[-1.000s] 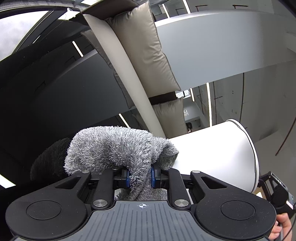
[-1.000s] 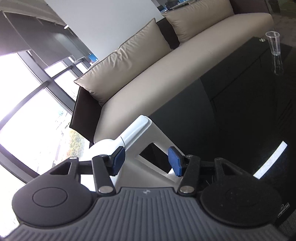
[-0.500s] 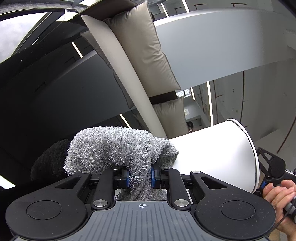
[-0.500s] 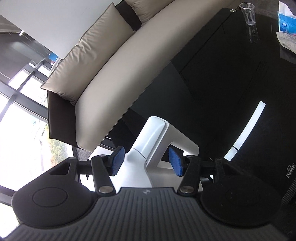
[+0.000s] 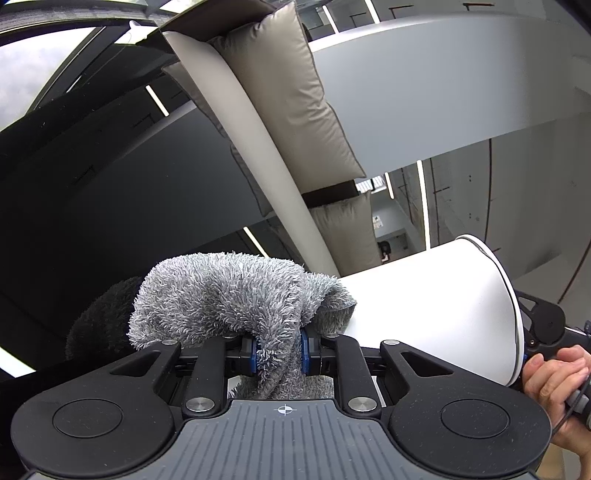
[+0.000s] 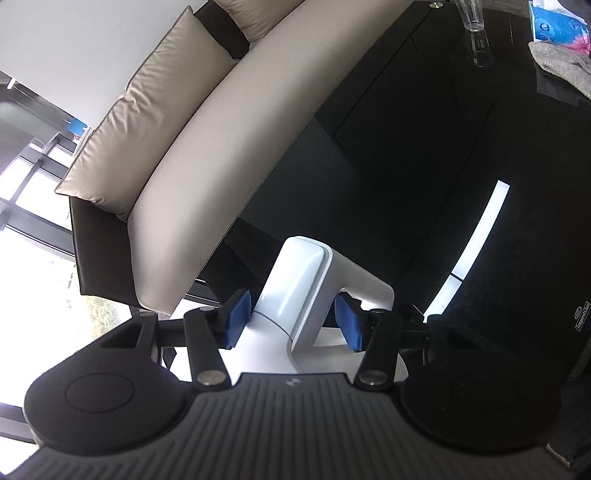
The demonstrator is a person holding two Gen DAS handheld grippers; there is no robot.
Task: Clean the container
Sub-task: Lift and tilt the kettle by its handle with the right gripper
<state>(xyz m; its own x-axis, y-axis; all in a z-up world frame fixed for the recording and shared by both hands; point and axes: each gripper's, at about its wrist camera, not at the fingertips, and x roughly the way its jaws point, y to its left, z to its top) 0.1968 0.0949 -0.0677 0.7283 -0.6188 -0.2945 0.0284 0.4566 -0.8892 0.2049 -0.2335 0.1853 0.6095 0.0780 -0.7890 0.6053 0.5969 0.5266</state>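
My left gripper (image 5: 277, 350) is shut on a fluffy grey cloth (image 5: 221, 295), which bunches up over its fingers. The cloth's right edge rests against the white container (image 5: 424, 306), which is tipped on its side above the black table, its rim to the right. In the right wrist view the container's white handle (image 6: 295, 280) sits between the blue pads of my right gripper (image 6: 291, 319), which grips it. In the left wrist view, that right gripper (image 5: 543, 325) and the hand (image 5: 554, 373) holding it show behind the rim.
A glossy black table (image 6: 443, 184) lies below, with a beige sofa (image 6: 221, 129) and cushions (image 5: 288, 103) along its far edge. Near the far right of the table stand a clear plastic cup (image 6: 474, 22), a tissue pack (image 6: 554, 26) and another grey cloth (image 6: 561, 66).
The right gripper has rolled and swung with the handle still between its pads. It and the hand have come into the left wrist view at the right edge. The left gripper and cloth stayed put.
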